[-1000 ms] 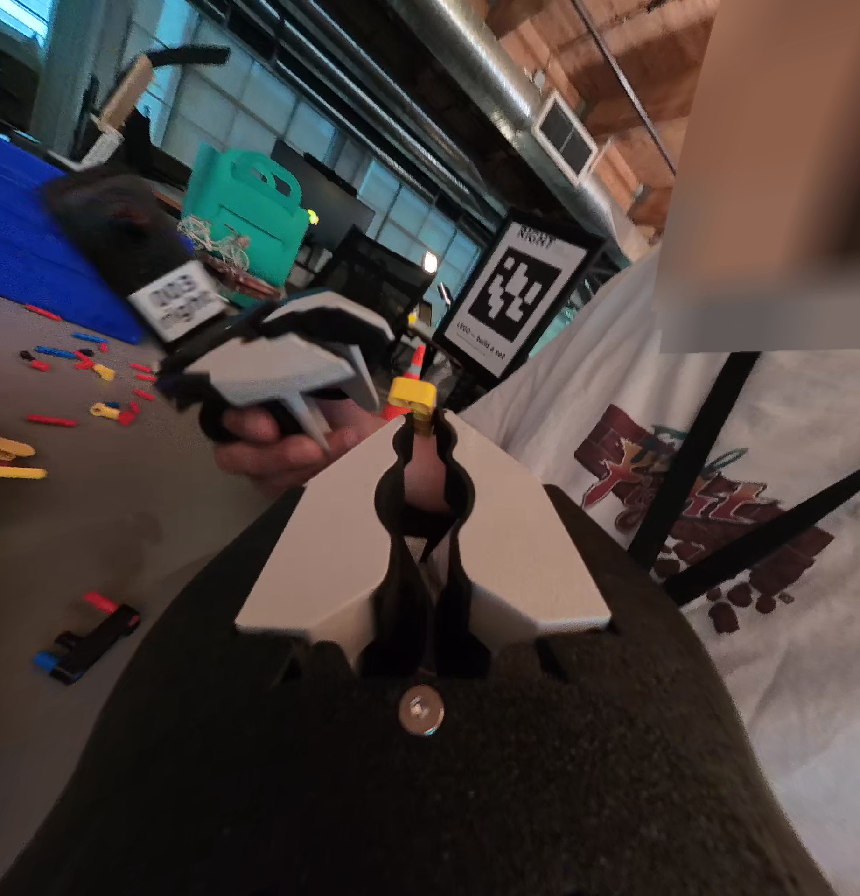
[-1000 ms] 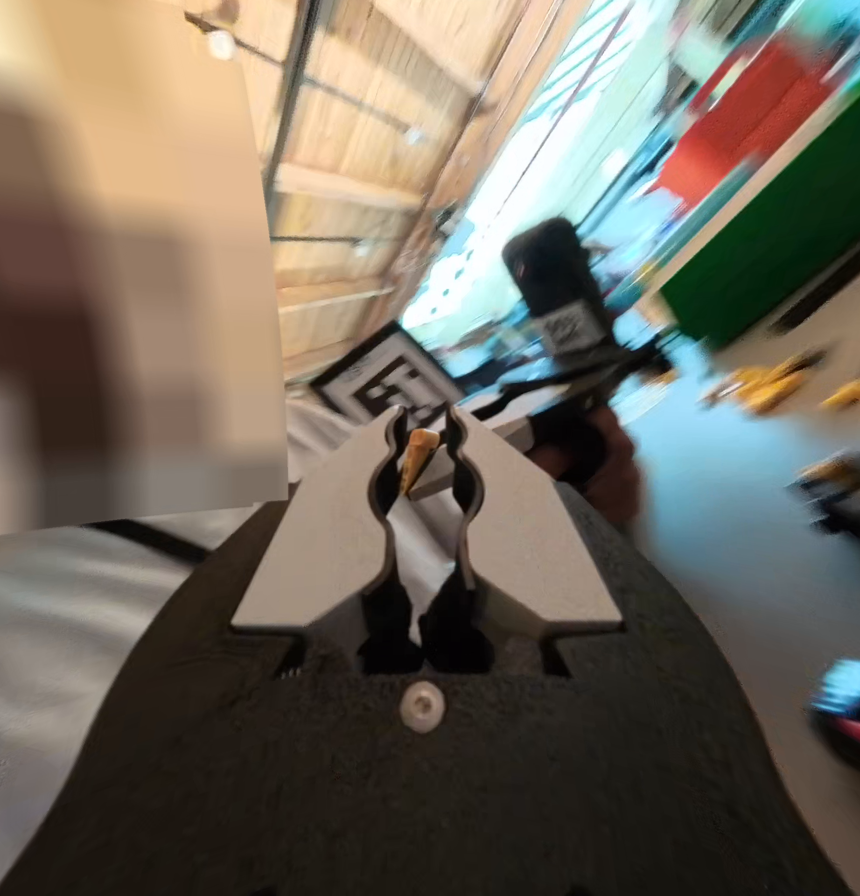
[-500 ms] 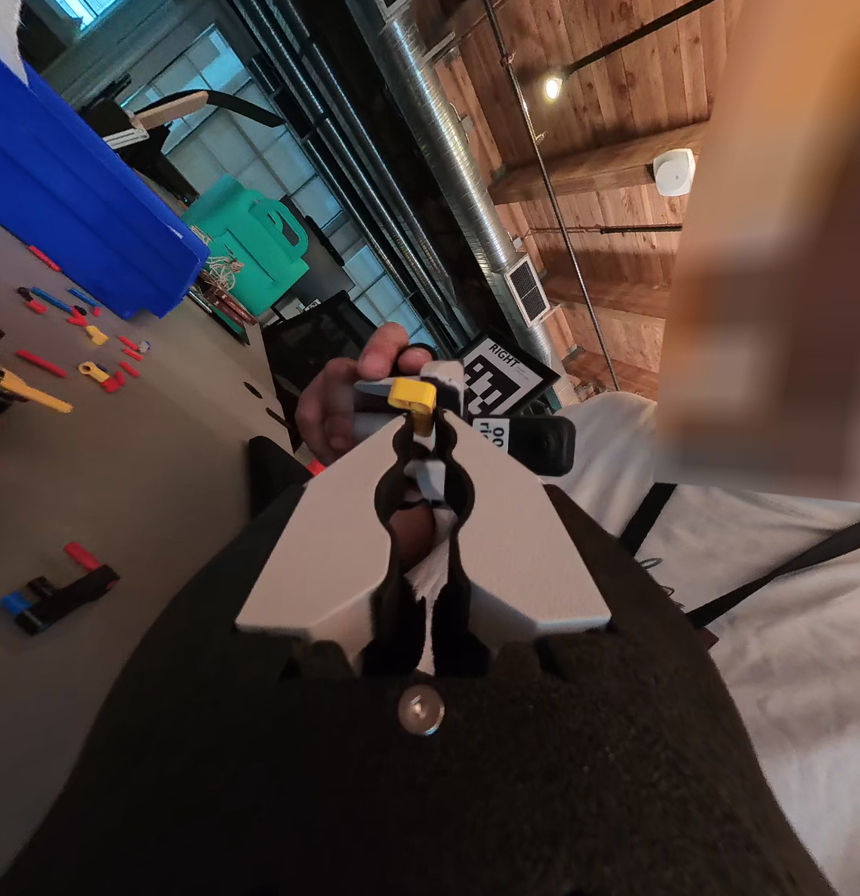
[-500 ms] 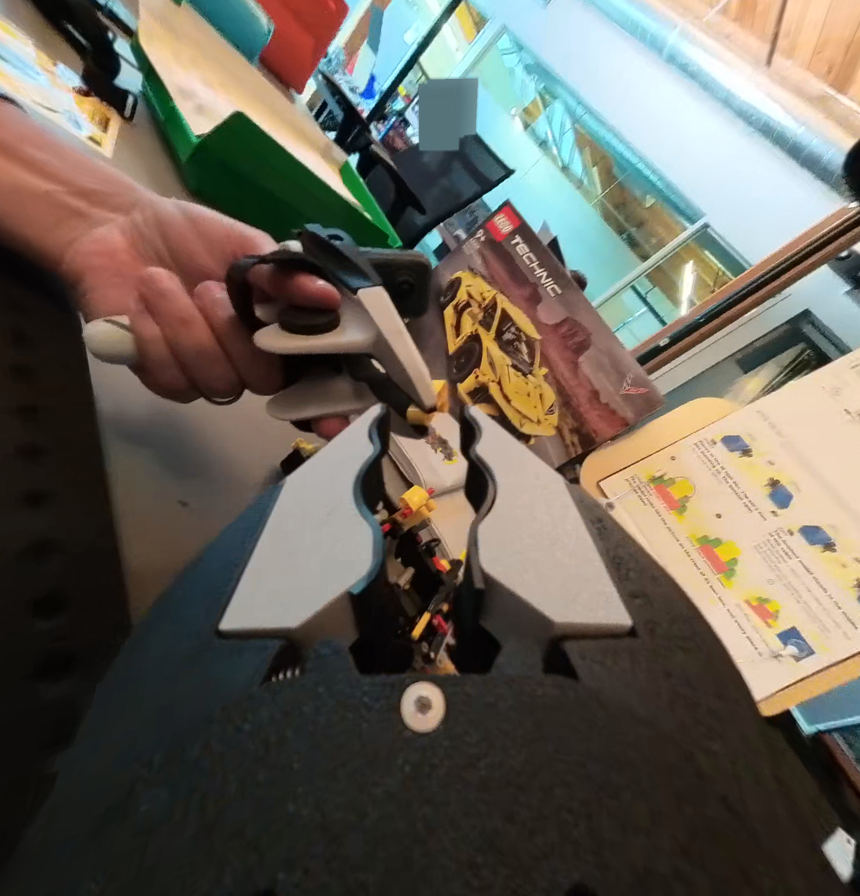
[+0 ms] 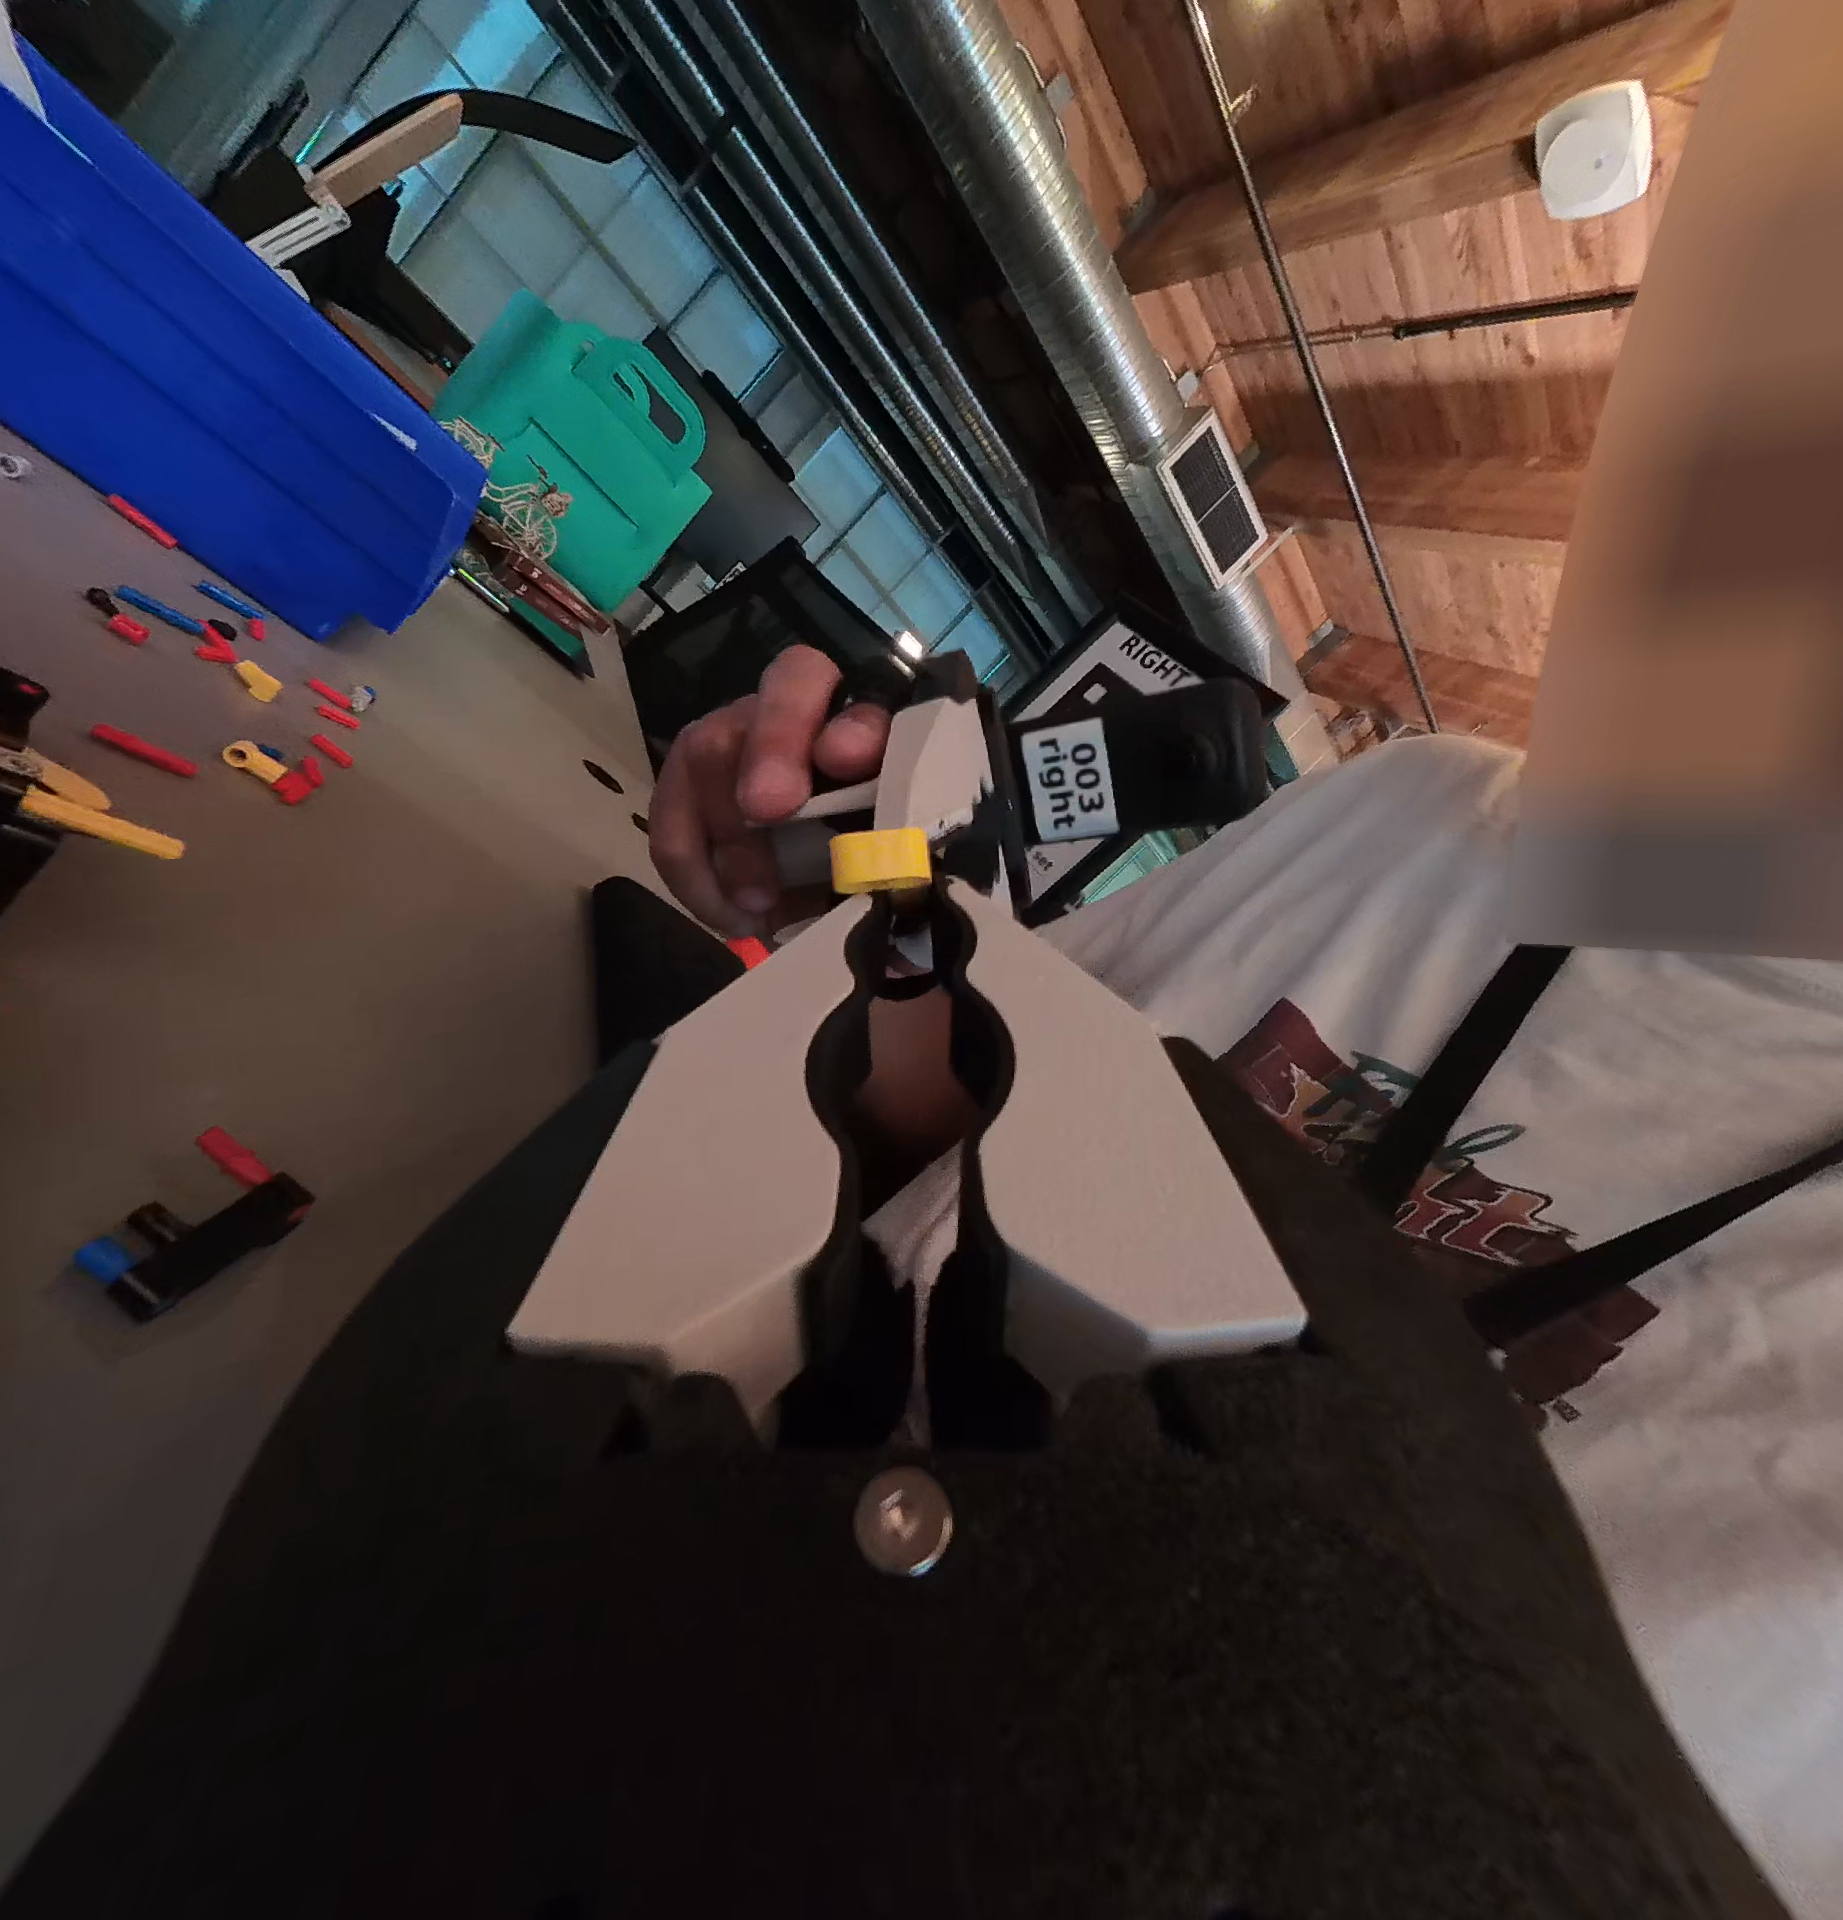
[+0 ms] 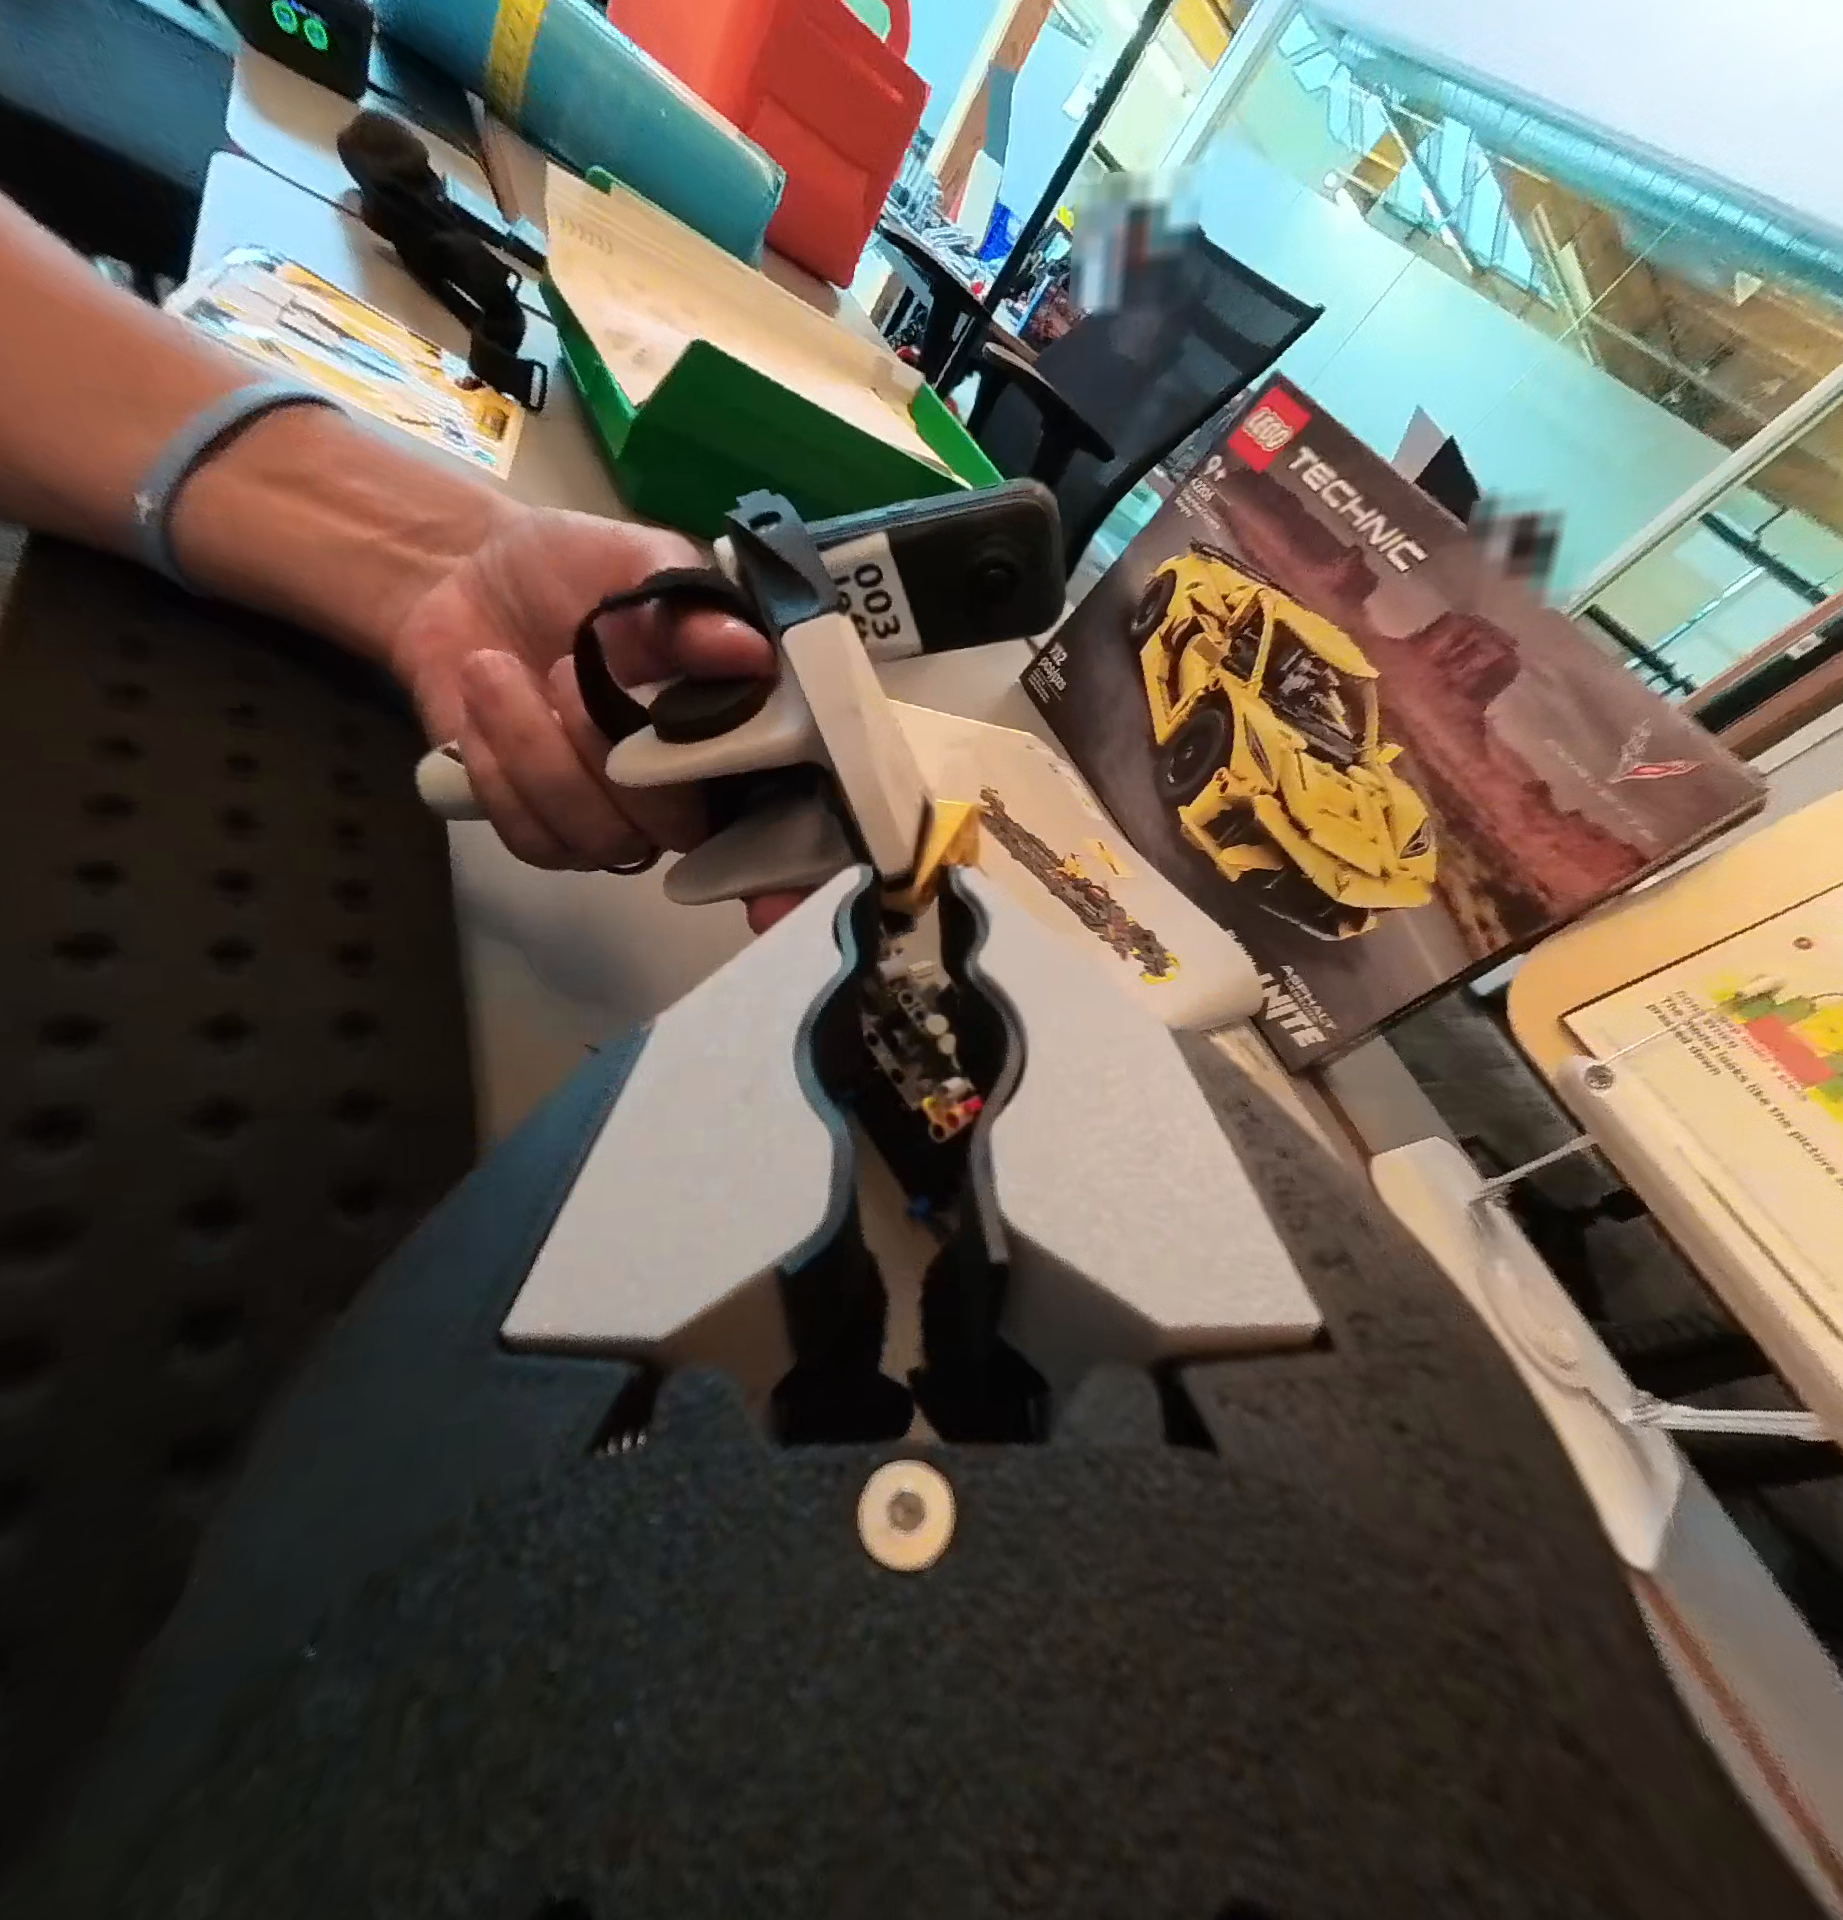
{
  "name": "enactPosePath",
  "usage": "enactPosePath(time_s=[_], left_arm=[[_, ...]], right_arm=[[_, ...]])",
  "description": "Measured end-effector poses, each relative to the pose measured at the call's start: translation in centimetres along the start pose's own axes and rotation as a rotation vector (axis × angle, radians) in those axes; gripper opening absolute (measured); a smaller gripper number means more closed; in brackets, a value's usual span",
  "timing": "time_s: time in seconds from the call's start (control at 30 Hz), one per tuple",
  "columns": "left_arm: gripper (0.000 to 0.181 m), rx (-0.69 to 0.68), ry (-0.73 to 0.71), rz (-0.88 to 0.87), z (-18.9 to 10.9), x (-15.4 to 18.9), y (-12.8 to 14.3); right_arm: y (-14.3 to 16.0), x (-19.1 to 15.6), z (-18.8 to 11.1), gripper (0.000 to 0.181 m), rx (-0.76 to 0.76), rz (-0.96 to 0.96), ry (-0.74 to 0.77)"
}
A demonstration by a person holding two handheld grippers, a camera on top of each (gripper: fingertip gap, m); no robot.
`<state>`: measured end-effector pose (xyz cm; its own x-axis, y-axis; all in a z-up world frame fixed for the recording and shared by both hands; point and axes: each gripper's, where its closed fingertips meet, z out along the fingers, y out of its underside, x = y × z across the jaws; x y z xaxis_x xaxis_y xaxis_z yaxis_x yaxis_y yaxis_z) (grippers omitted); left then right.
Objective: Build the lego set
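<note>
Lego yellow piece [image 5: 879, 861] stays pinched in the closed left claw [image 5: 901, 902]; the right claw [image 6: 912, 896] has narrowed onto it (a handover or mating seems under way).

yellow piece [image 5: 879, 861]: smooth glossy plastic | fingers [image 5: 709, 1164]: matt grey plastic | table [image 5: 377, 935]: matt | ceiling [image 5: 1416, 260]: wood

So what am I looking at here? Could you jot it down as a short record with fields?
setting: grey table strewn with small red, blue and yellow pieces
left gripper: shut on a small yellow piece
right gripper: tips closed at the same yellow piece, meeting the left gripper
handling: a person's hand squeezes the left gripper's handle
reference: set box with a yellow car, instruction sheet beside it
nearby: blue bin, green bin
</note>
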<state>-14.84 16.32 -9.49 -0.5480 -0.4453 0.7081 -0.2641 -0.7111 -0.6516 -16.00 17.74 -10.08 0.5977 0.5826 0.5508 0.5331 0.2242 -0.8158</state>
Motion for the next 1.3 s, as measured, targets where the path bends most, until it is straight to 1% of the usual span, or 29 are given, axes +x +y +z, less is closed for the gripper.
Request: enactPosePath(time_s=[0.13,0.17,0.23,0.33,0.37,0.4,0.47,0.53,0.7,0.83,0.93,0.97,1.03,1.07,1.13,1.17,1.27,1.3], left_arm=[[0.007,0.004,-0.034,0.037,-0.2,-0.4,-0.1],[0.007,0.004,-0.039,0.057,-0.2,-0.3,-0.2],[0.007,0.002,-0.057,0.109,-0.2,-0.2,-0.2],[0.007,0.005,-0.076,0.224,-0.1,0.5,-0.5],[0.007,0.004,-0.074,0.240,-0.1,0.7,-0.5],[0.007,0.006,-0.058,0.223,-0.1,0.9,-0.5],[0.007,0.021,-0.055,0.187,-0.2,0.6,-0.7],[0.007,0.027,-0.041,0.169,-0.2,0.7,-0.8],[0.007,0.015,-0.044,0.140,-0.2,0.4,-0.5],[0.007,0.012,-0.049,0.140,-0.3,0.2,-0.4],[0.007,0.005,-0.062,0.150,-0.2,0.1,-0.3],[0.007,0.003,-0.068,0.156,-0.1,0.0,-0.3],[0.007,-0.015,-0.094,0.166,-0.1,-0.4,-0.1],[0.007,-0.023,-0.094,0.173,0.0,-0.3,0.0],[0.007,-0.037,-0.088,0.188,0.2,-0.1,0.3],[0.007,-0.047,-0.090,0.186,0.3,-0.2,0.5],[0.007,-0.053,-0.078,0.167,0.4,-0.1,0.7],[0.007,-0.057,-0.088,0.170,0.3,-0.3,0.7]], right_arm=[[0.4,0.2,0.3,0.010,-0.031,-0.088,0.056],[0.2,0.2,0.3,0.010,-0.023,-0.075,0.060],[0.0,0.2,0.3,0.010,-0.009,0.014,0.039],[-1.4,0.1,-0.3,0.020,0.053,0.177,-0.055],[-1.7,0.4,-0.5,0.023,0.072,0.194,-0.059],[-1.7,0.5,-0.7,0.023,0.068,0.173,-0.049],[-0.9,0.7,-0.4,0.024,0.008,0.066,0.011],[-0.6,0.3,-0.1,0.021,-0.011,-0.003,0.034],[-0.1,0.4,0.3,0.011,-0.030,-0.065,0.091],[0.0,0.4,0.4,0.011,-0.054,-0.099,0.111],[0.2,0.4,0.3,0.011,-0.052,-0.079,0.078],[0.1,0.3,0.1,0.014,-0.043,-0.039,0.044],[-1.1,0.3,-0.6,0.032,0.023,0.096,-0.025],[-1.4,0.3,-0.6,0.039,0.030,0.139,-0.053],[-0.6,-0.3,0.0,0.054,-0.044,0.106,-0.072],[-0.2,-0.6,0.3,0.057,-0.073,0.065,-0.063],[-0.1,-1.2,0.9,0.045,-0.070,-0.009,-0.033],[0.1,-1.2,1.0,0.043,-0.078,-0.020,-0.022]])
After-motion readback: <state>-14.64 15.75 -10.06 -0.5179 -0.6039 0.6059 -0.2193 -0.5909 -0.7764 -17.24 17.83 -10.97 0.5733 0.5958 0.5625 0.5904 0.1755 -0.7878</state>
